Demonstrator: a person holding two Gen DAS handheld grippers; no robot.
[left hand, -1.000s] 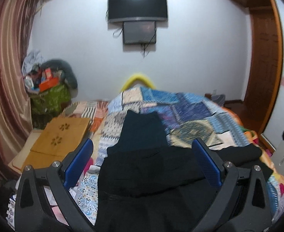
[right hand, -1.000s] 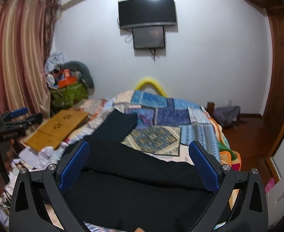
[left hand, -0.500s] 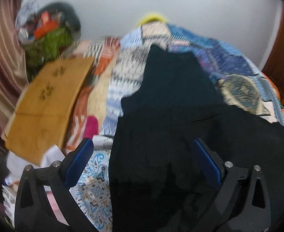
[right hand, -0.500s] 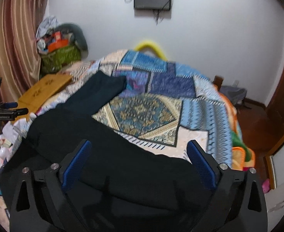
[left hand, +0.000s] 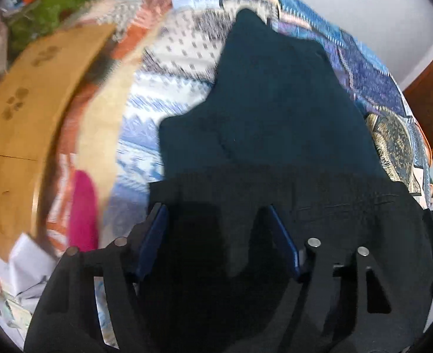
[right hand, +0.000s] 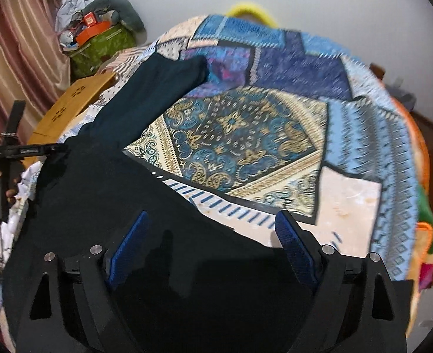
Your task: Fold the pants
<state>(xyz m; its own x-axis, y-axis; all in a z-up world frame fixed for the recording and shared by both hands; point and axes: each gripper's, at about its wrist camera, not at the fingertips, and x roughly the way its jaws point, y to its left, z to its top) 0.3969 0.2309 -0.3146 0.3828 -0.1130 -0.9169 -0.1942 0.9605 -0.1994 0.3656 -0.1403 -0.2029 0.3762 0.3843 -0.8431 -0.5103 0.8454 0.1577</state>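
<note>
The black pants are spread on the bed, and the jaws of both grippers, left and right, are being closed, with nothing gripped.

Bed (patchwork quilt) carries dark pants.

Even indoor light, white wall bright, no glare. Both fisheye views bend hard at the rim, corners black. Left view smeared by motion: tan wooden board and patchwork quilt streaked. Right view sharper, quilt's far edge blurred. Black pants swallow detail; 2 finger shadows fall on them.
</note>
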